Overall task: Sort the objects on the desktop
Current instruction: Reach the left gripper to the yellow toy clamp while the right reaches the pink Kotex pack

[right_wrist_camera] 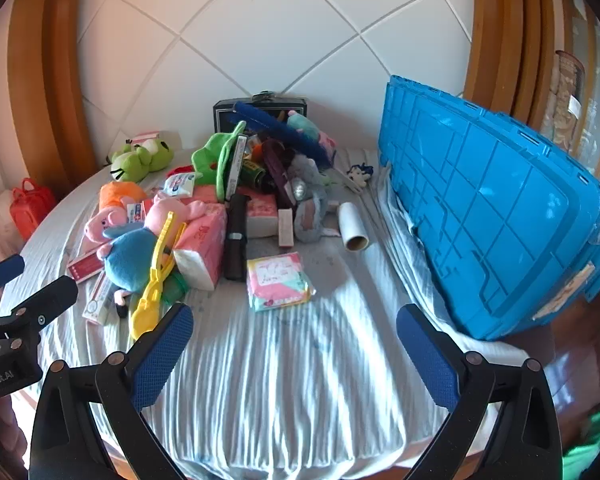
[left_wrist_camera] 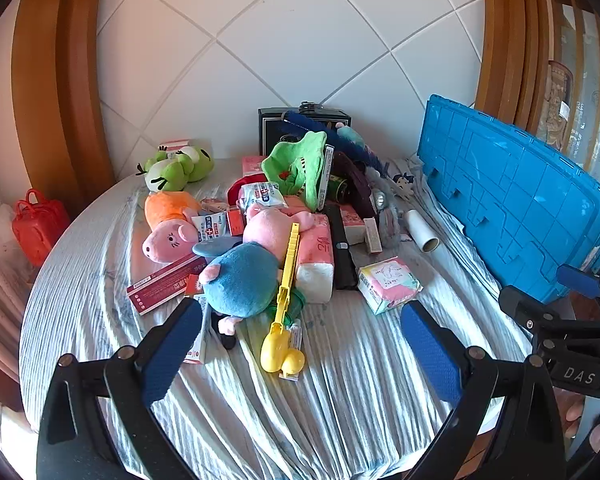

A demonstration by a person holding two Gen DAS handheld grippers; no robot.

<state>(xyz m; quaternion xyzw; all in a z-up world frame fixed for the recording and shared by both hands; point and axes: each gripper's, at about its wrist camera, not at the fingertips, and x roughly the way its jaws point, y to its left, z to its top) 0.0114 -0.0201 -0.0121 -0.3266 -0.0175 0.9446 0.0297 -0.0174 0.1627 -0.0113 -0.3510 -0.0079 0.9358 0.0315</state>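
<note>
We see a round table under a striped cloth (right_wrist_camera: 284, 380), and at its right edge a big blue plastic crate (right_wrist_camera: 492, 216) lying on its side. A heap of objects fills the far middle and left: a blue plush (left_wrist_camera: 240, 276) and a pink plush pig (left_wrist_camera: 272, 228) on a pink tissue pack (left_wrist_camera: 316, 256), with a yellow clip toy (left_wrist_camera: 284, 304) across them. Just right of the heap lies a pink sanitary-pad packet (right_wrist_camera: 278, 280), and farther right a lint-roller refill (right_wrist_camera: 352, 226). Our left gripper (left_wrist_camera: 300, 352) and right gripper (right_wrist_camera: 296, 354) hang above the near cloth, fingers spread wide, holding nothing.
</note>
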